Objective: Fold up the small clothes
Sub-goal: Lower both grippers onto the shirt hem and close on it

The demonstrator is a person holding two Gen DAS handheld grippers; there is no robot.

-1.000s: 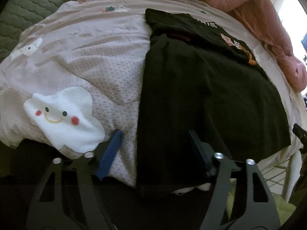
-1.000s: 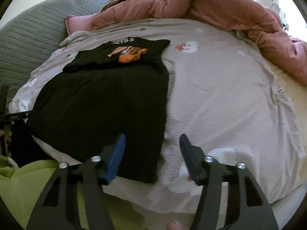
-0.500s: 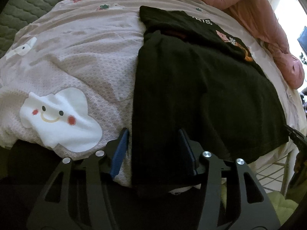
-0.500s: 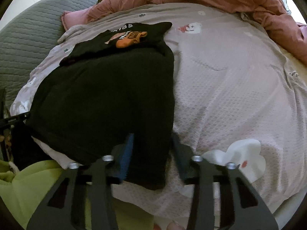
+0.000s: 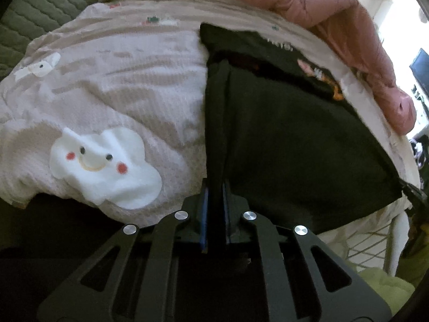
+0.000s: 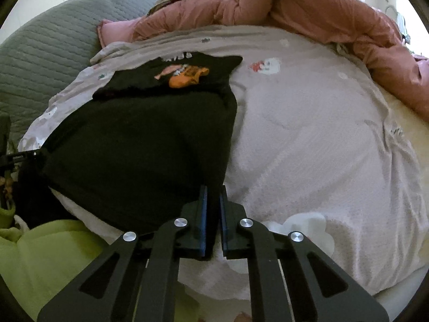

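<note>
A black T-shirt (image 5: 295, 139) with an orange and pink print lies flat on the bed, its sides folded in, the print end far from me. My left gripper (image 5: 214, 187) is shut on the near left corner of its hem. My right gripper (image 6: 212, 191) is shut on the near right corner of the black T-shirt (image 6: 150, 145). The left gripper's black frame (image 6: 18, 158) shows at the left edge of the right wrist view.
The bed has a beige sheet (image 6: 321, 139) with a white cloud face patch (image 5: 102, 166). A pink duvet (image 6: 308, 8) is bunched at the far side. A grey quilted headboard (image 6: 40, 53) stands at left. Green fabric (image 6: 40, 255) lies below the bed edge.
Both grippers moved in to the shirt's near hem and closed on its corners. They were open a second ago.
</note>
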